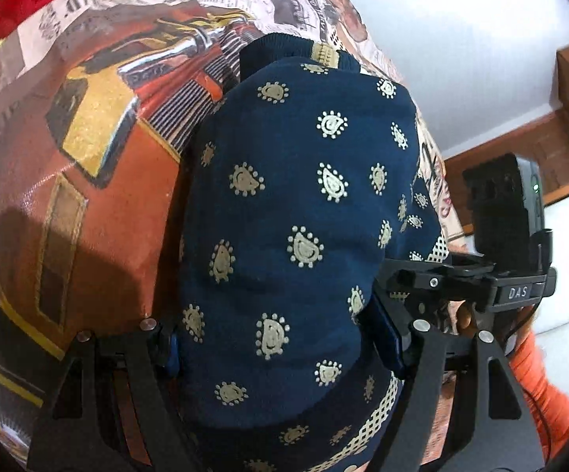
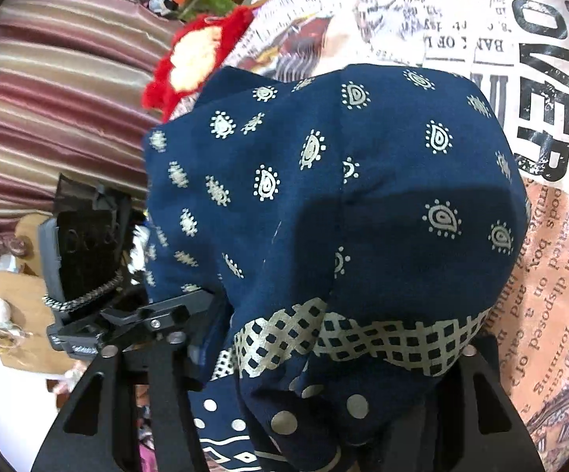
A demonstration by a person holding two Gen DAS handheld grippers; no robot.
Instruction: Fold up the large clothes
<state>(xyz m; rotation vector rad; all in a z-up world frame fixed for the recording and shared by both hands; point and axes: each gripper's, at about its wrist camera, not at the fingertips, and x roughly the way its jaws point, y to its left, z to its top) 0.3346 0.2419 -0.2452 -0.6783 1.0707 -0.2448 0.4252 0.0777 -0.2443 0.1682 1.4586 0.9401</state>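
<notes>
A navy garment (image 1: 304,212) with cream paisley print lies bunched into a thick bundle on a printed cover. My left gripper (image 1: 280,346) straddles its near end, and both blue pads (image 1: 388,338) press into the cloth's sides. In the right wrist view the same garment (image 2: 343,181) bulges up over my right gripper (image 2: 339,346); its checkered cream border drapes across the fingers and hides the tips. The right gripper's body (image 1: 481,283) also shows at the bundle's right edge in the left wrist view, held by a hand in an orange sleeve (image 1: 540,373).
The newspaper-and-car printed cover (image 1: 87,157) spreads under the garment. A red plush item (image 2: 190,63) lies beyond it, with striped maroon fabric (image 2: 48,98) to the left. Wooden furniture (image 1: 540,145) and a white wall stand off to the right.
</notes>
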